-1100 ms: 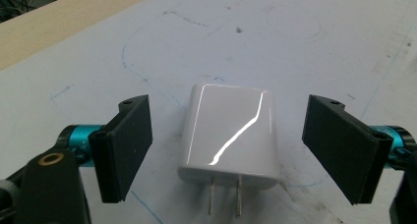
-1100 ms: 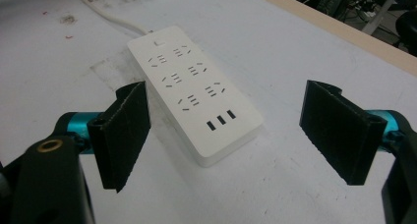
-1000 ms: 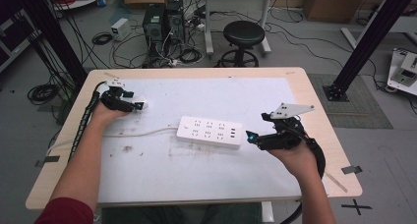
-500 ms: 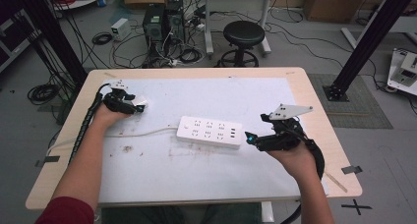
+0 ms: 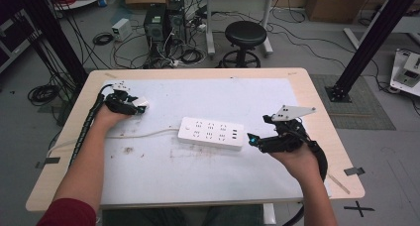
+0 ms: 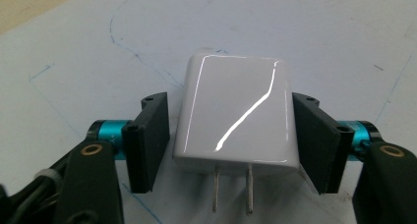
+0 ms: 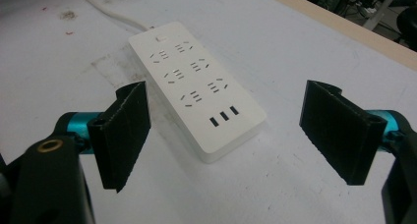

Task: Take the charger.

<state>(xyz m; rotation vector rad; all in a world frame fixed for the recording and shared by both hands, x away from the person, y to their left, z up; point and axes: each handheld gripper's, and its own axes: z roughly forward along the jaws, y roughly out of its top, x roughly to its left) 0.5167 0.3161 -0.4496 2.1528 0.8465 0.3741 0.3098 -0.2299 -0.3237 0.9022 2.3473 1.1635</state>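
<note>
White glossy plastic plug adapter now sits pinched between my left tongs near the table's far left corner; my right tongs, spread wide, have edged beside the white power strip mid-table, ready to steady it.

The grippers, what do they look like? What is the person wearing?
Each gripper, left and right, is black, with flat ribbed black pads on teal barrels and brass-ringed holes. The right one carries a grey three-cornered plate. Black cables trail behind. One sleeve is red.
</note>
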